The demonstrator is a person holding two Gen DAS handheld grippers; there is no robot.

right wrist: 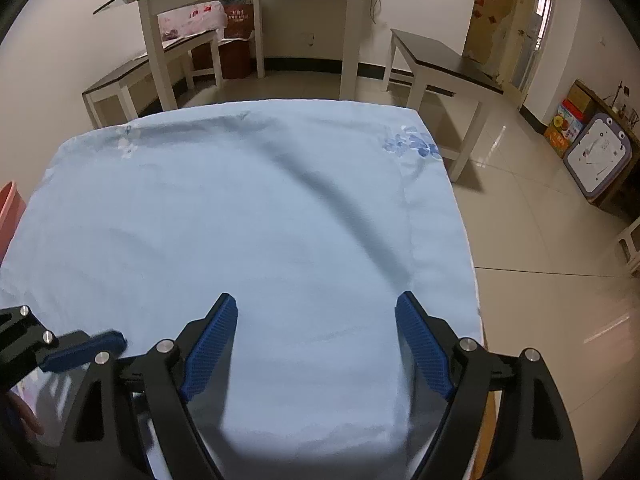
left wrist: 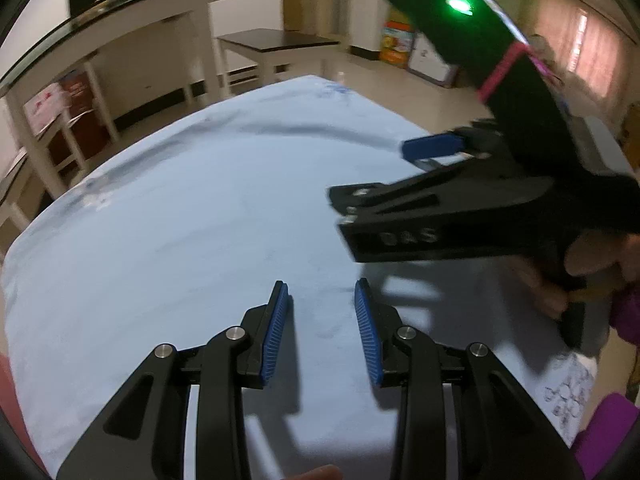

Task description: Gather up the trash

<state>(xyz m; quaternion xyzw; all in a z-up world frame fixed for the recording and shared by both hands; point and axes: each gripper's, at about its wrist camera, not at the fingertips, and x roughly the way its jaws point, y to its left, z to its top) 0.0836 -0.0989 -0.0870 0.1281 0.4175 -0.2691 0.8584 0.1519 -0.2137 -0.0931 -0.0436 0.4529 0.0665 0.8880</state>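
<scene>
My left tongs (left wrist: 322, 292) hang angled down over the pale blue cloth (left wrist: 192, 216) that covers the worktop, near its close edge; the blue ribbed pads (left wrist: 276, 332) stand partly apart with only bare cloth showing between them, so I grip nothing there. My right tongs (right wrist: 316, 308) are spread wide, again with only cloth between the pads (right wrist: 210, 354), close to the worktop's near right corner. From the left wrist view, the right tongs (left wrist: 368, 176) appear blurred over the right side of the worktop, my hand (left wrist: 592, 268) wrapped around the handle and a green light (left wrist: 460, 5) glowing on top. From the right wrist view, one blue fingertip of the left tongs (right wrist: 86, 348) shows at the lower left. I can see no piece of trash on the cloth in either view, so I cannot tell where it is. A pink container's rim (right wrist: 10, 208) peeks past the worktop's left edge. Beyond the far edge stand white benches with dark tops (right wrist: 444, 58) on a tiled floor (right wrist: 540, 240).
</scene>
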